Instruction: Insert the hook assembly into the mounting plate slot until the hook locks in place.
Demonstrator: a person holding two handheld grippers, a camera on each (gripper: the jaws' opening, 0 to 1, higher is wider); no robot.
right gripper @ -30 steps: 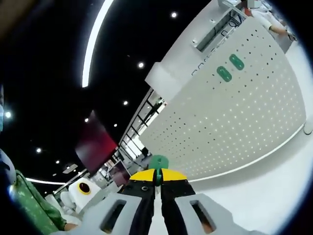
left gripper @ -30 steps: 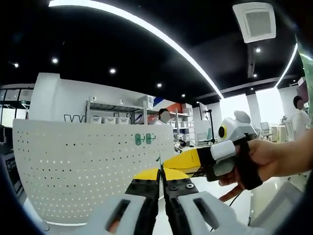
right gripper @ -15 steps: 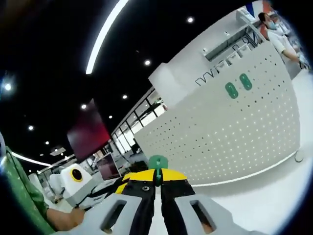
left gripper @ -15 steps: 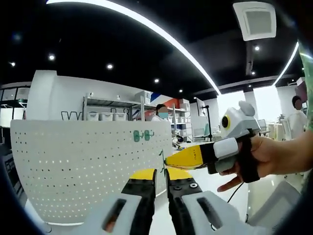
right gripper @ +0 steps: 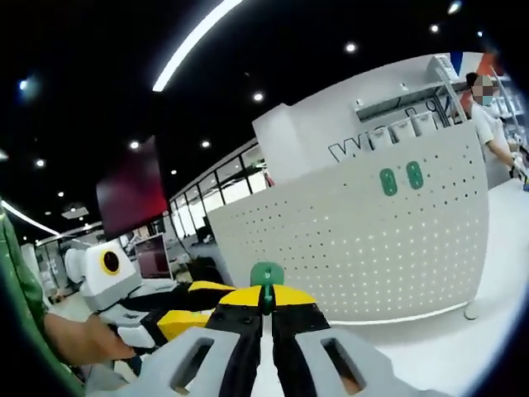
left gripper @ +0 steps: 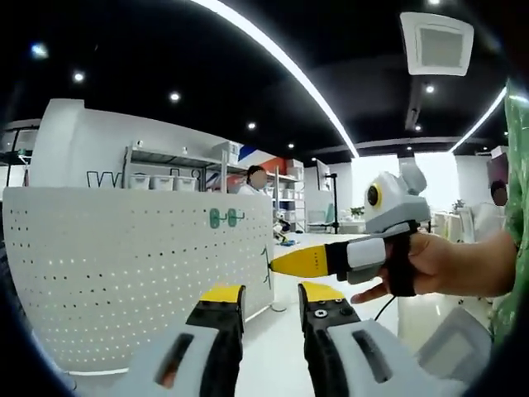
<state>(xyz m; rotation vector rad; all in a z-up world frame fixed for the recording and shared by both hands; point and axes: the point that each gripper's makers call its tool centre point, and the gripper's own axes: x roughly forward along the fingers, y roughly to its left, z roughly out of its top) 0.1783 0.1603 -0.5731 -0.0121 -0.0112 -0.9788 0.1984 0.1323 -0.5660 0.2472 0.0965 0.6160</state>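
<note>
A white perforated mounting plate [left gripper: 116, 265] stands upright on the table, with two green hook bases [left gripper: 221, 217] fixed near its top right. My left gripper [left gripper: 271, 296] is open in front of it with nothing between its jaws. A hand brings my right gripper [left gripper: 279, 265] in from the right, its yellow tip close to the plate's right edge, with a thin hook end poking out. In the right gripper view, my right gripper [right gripper: 266, 298] is shut on a green hook assembly [right gripper: 266, 274]. The plate [right gripper: 364, 248] lies beyond it, carrying the same green bases [right gripper: 401, 179]. The left gripper [right gripper: 178, 318] shows at lower left.
The plate rests on a white table [left gripper: 277, 351] and has a small round foot [right gripper: 471, 313] at its right corner. Behind it are storage shelves [left gripper: 165, 178] and a person [left gripper: 256, 182]. A person's hand [left gripper: 438, 265] holds the right gripper.
My left gripper's jaws have gone from shut to wide open. The right gripper keeps the green hook and now faces the plate more squarely, with both views having swung.
</note>
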